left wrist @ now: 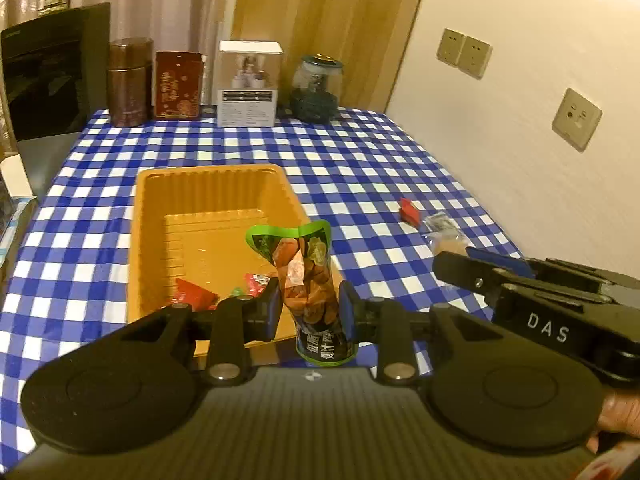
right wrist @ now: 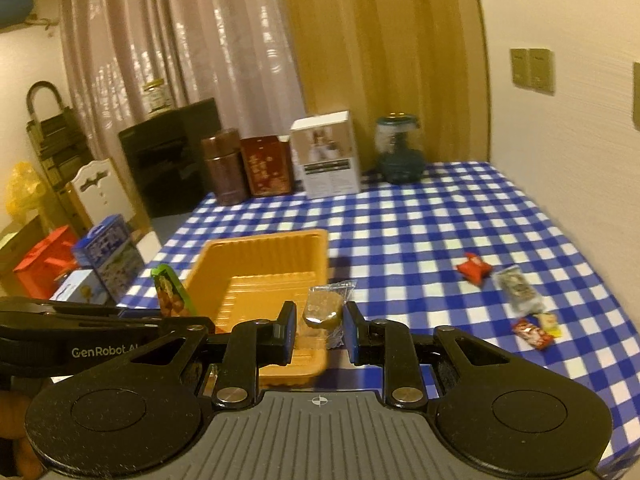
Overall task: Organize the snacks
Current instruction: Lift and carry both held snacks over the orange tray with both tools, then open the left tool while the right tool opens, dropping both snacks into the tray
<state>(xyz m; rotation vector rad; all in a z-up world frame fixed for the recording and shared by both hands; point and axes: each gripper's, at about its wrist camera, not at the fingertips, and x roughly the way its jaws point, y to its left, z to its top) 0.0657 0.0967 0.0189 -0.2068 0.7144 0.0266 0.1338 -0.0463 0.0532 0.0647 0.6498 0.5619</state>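
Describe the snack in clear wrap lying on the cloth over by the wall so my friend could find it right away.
Start at the blue checked tablecloth and go to its wall side, away from the orange tray. There, the clear-wrapped snack lies between a red packet and a smaller red-and-yellow wrapper. It alone is see-through, showing a greyish speckled block inside.

orange tray (left wrist: 208,184) interior open, tins (left wrist: 130,80) behind

Blue-white check tablecloth (right wrist: 440,216) ahead; curtains (right wrist: 208,40) behind far edge, cream wall (left wrist: 520,80) w/ sockets (left wrist: 464,52) right, chair (right wrist: 102,192) far left. Warm dim light.
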